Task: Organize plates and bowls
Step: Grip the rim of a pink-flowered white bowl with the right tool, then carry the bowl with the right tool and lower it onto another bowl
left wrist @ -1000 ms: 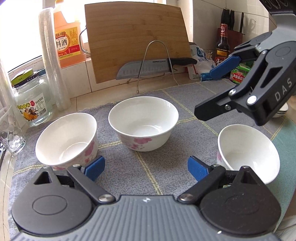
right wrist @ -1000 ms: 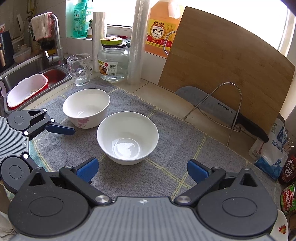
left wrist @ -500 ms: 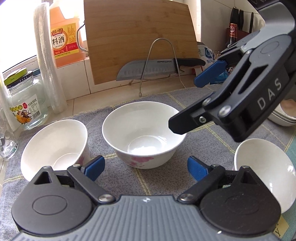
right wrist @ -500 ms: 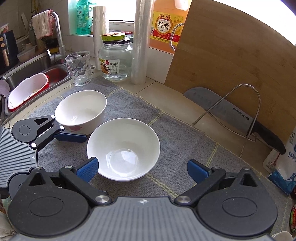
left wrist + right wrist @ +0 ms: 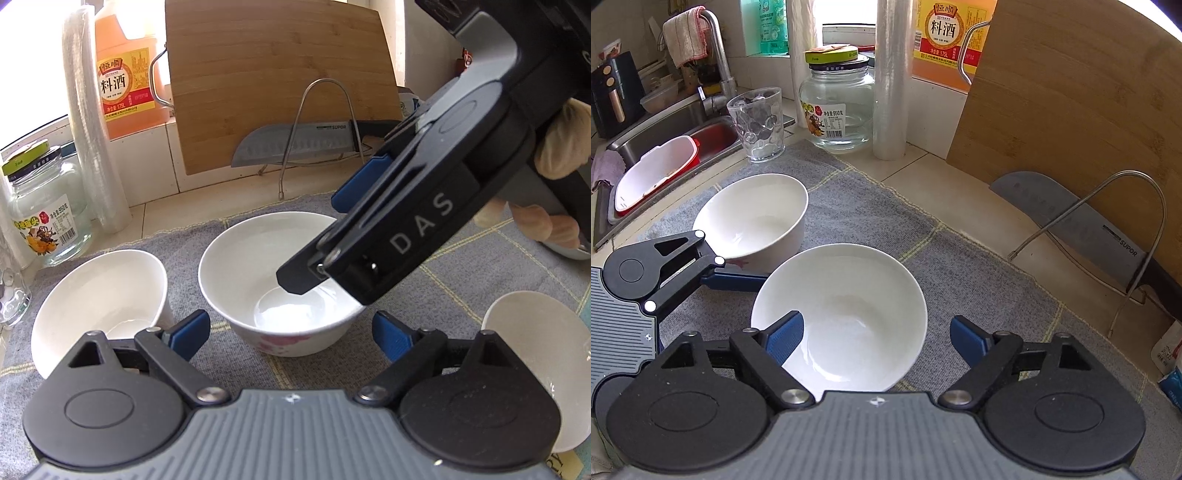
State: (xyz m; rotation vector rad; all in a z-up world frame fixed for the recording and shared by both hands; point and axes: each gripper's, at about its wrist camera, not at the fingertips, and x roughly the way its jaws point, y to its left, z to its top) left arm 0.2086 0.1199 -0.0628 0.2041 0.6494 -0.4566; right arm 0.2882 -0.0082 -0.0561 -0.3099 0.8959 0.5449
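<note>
My left gripper [image 5: 290, 334] had its two blue fingers spread wide, and nothing was between them. The middle bowl [image 5: 280, 280] stood just ahead of the fingers, in the gap between the tips but a little further out, on the gray cloth [image 5: 480, 280]. It was white with a pink flower on its side. Beside my left finger, close to its tip, was a second white bowl [image 5: 99, 306], which looked tilted toward me. Beside my right finger, partly hidden behind the gripper body, was a third bowl [image 5: 535, 332].

My right gripper [image 5: 877, 334] was also spread wide. It was over the middle bowl [image 5: 842, 317]: the left finger [image 5: 785, 338] was above the inside of the bowl, near the rim, and the right finger [image 5: 967, 341] was outside the rim, above the cloth. I cannot tell if any finger touched the bowl. From the left camera, this gripper [image 5: 406, 229] reached in from the right side, over the same bowl.

Further ahead of my right fingers, to the left, stood the second bowl [image 5: 757, 218], with the left gripper [image 5: 665, 266] just beside it. Beyond the cloth I saw a drinking glass [image 5: 757, 125], a glass jar [image 5: 836, 107], a wooden cutting board [image 5: 1071, 110] and a knife [image 5: 1071, 218] lying in a wire stand [image 5: 1126, 221].
</note>
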